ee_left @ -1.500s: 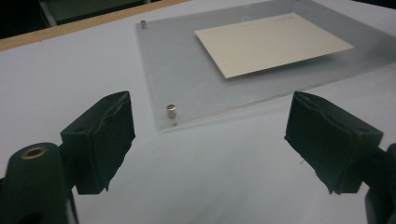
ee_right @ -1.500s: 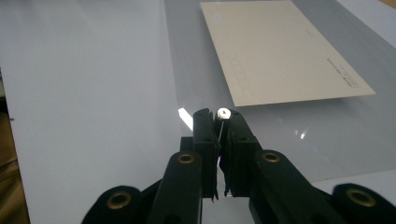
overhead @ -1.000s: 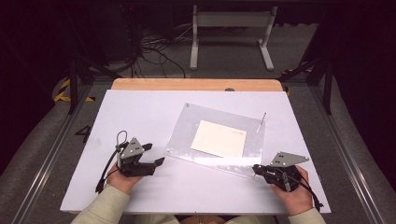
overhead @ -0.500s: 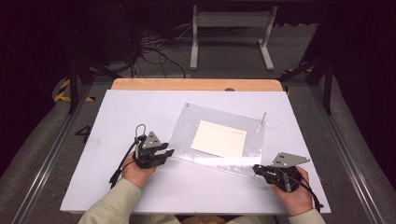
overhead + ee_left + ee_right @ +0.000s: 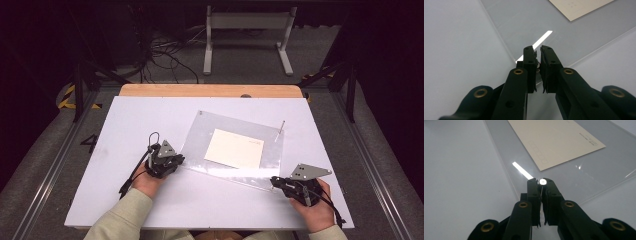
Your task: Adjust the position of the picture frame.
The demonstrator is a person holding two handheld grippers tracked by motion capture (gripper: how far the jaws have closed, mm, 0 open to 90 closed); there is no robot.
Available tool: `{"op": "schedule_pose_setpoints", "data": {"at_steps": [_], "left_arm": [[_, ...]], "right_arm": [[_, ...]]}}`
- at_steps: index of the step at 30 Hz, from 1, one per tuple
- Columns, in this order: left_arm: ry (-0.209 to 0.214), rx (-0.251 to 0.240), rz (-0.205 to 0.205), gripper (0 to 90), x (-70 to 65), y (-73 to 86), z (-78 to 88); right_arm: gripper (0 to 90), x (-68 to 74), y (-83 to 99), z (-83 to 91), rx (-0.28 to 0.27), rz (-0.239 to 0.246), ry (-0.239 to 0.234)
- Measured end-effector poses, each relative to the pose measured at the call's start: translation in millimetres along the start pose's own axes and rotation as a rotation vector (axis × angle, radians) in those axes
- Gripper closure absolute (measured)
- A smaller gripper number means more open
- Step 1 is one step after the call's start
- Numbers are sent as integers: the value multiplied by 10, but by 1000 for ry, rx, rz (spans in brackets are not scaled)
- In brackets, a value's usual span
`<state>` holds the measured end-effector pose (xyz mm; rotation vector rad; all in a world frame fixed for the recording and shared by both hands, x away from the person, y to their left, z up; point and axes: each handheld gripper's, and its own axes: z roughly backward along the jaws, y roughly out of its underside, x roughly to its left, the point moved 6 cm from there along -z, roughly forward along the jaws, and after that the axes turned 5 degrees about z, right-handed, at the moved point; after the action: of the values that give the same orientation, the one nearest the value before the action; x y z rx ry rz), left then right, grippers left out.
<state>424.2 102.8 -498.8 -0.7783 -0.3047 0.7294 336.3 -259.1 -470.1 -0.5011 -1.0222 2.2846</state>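
Since a second ago the left tongs (image 5: pixel 176 161) have slid across the surface (image 5: pixel 115 150) to the clear sleeve (image 5: pixel 200 135), their jaws just closing on its near-left corner. The right tongs (image 5: pixel 274 181) already pinch its near-right corner, so both near corners look secured, probably for lifting. The sleeve, holding a cream card (image 5: pixel 235 148), lies flat between the two tongs.

Your table (image 5: pixel 125 150) has a white top, with a strip of bare wood along its far edge. A clear plastic sheet (image 5: pixel 210 130) lies flat on it, skewed to the edges, a little right of centre and reaching toward the near right corner. A cream card (image 5: pixel 235 148) sits in the middle of that sheet; you probably can't tell whether it lies on top or inside. A thin pin-like rod (image 5: pixel 281 128) lies at the sheet's far right corner.
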Motion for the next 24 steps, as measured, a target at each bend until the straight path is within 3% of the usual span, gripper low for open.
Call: {"op": "schedule_pose_setpoints", "data": {"at_steps": [6,12,16,18,19,20,21,22,24], "left_arm": [[29,16,-11,829,-54,18,33],[49,37,-29,827,-132,32,63],[50,56,-62,827,-187,42,85],[52,71,-81,836,-214,56,108],[82,79,-78,900,-239,68,108],[82,79,-78,900,-239,68,108],[94,117,-105,900,-317,101,69],[73,109,-125,899,-345,98,63],[76,102,-126,898,-368,79,64]], "right_arm": [[844,-53,-89,56,-3,19,34],[844,-284,-312,91,-18,41,97],[844,-479,-414,30,-17,38,136],[843,-586,-430,-27,-7,31,156],[843,-642,-427,-59,2,25,171],[843,-697,-419,-88,10,14,182],[843,-750,-410,-123,15,-1,181],[842,-784,-402,-151,23,-4,181],[843,-846,-379,-204,31,-19,181]]}}
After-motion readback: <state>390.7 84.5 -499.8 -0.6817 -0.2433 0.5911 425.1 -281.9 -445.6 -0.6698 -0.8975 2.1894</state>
